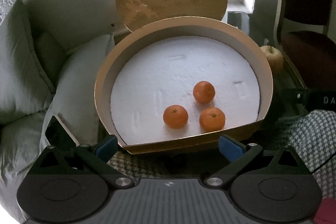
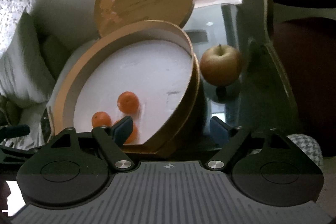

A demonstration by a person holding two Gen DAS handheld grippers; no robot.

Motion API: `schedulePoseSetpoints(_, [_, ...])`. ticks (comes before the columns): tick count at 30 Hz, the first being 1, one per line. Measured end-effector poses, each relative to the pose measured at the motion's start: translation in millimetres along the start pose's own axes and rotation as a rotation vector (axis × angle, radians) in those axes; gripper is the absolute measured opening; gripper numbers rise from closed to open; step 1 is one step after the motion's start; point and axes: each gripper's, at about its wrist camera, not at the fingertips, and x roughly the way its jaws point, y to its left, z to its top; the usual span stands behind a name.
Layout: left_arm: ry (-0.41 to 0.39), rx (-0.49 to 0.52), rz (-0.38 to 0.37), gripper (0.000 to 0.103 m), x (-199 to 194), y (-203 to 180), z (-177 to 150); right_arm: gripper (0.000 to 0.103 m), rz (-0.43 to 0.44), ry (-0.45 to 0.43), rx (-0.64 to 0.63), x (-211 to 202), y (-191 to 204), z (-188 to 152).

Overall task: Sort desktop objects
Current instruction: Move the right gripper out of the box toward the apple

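Right gripper (image 2: pixel 171 126) is wide open and holds nothing. Left gripper (image 1: pixel 168 146) is open and empty too. Up and to the right sits the apple (image 2: pixel 220 65), outside the round box (image 2: pixel 189 96). Three oranges (image 1: pixel 175 116) lie inside it. Right hand looks nearer the apple, tipped down.

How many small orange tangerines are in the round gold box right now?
3, all on the white foam base of the round gold box: one tangerine farther back, one front left, one front right. None looks hidden.
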Motion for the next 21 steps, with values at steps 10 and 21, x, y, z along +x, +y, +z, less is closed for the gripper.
schedulePoseSetpoints(10, [0.023, 0.025, -0.016, 0.102, 1.5, -8.6, 1.8, 0.093, -0.017, -0.026, 0.049, -4.7, -16.1, 0.0])
schedulePoseSetpoints(21, [0.015, 0.090, -0.024, 0.102, 0.6, -29.0, 6.9, 0.100, -0.037, -0.064, 0.090, -12.8, -28.8, 4.2])
